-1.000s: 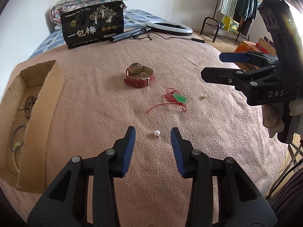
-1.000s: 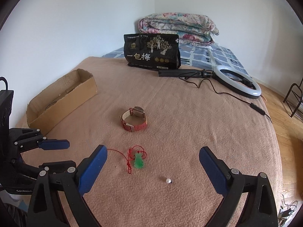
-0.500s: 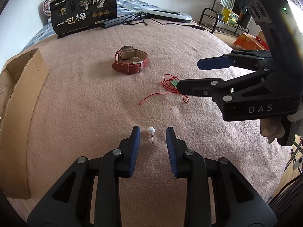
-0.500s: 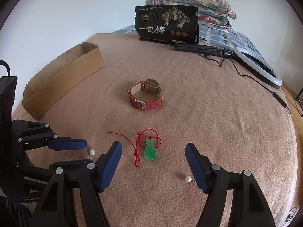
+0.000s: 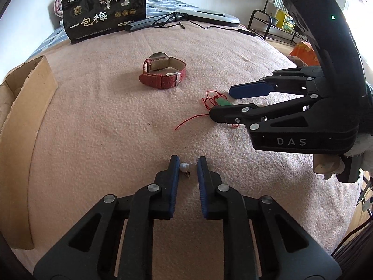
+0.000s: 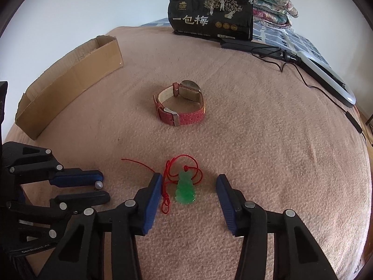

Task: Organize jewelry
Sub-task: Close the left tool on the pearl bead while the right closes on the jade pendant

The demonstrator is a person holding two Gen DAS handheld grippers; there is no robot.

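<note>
- The left claw (image 5: pixel 188 166) is lowered to the blanket (image 5: pixel 98 121) with its jaws narrowed around a pearl earring (image 5: pixel 184 167). They have just been closing. The pearl touches the left pad, while a gap remains at the right pad, so no pinch is made yet.
- The earring is judged tiny, light, hard and smooth. It is likely to roll or squirt out, so the round bead is best taken squarely across its middle, not by the thin post.
- The right claw (image 6: pixel 188 187) is set half spread around a green pendant (image 6: pixel 185 189) on a red cord (image 6: pixel 168 182). Its jaws have just been closing, and neither pad presses on the stone.
- The pendant is judged stiff, slick and possibly brittle. Its flat sides offer the surest hold, and the limp cord will be trailed behind.
- Farther off, a red-strapped watch (image 6: pixel 180 108) is seen standing on its band.
- A cardboard box (image 6: pixel 70 79) lies at the far left, the likely place for the pieces.
</note>
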